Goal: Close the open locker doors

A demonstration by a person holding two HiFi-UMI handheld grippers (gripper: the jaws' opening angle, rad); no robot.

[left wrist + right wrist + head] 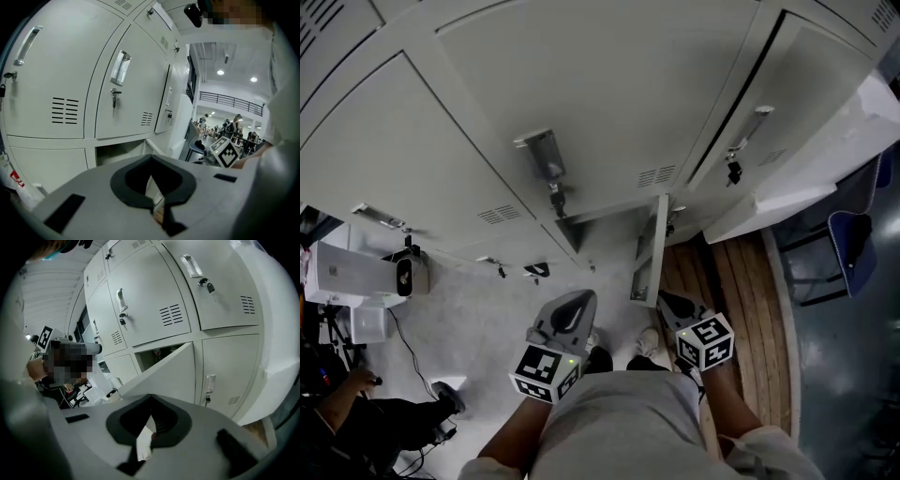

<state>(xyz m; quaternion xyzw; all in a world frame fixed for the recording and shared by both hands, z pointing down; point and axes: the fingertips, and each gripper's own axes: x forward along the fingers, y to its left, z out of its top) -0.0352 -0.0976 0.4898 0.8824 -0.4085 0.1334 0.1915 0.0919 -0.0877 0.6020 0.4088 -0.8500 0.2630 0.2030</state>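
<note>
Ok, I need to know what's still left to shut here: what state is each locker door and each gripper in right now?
lower locker door: swung wide open, its edge toward the person
upper locker door: closed, key in its lock
lower right locker door: closed
left gripper: jaws together, holding nothing, clear of the doors
right gripper: jaws together, holding nothing, near the open door but not touching it

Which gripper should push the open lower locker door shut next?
Right. The right gripper sits by the outer face of the open locker door; the left gripper is on the door's inner side.
</note>
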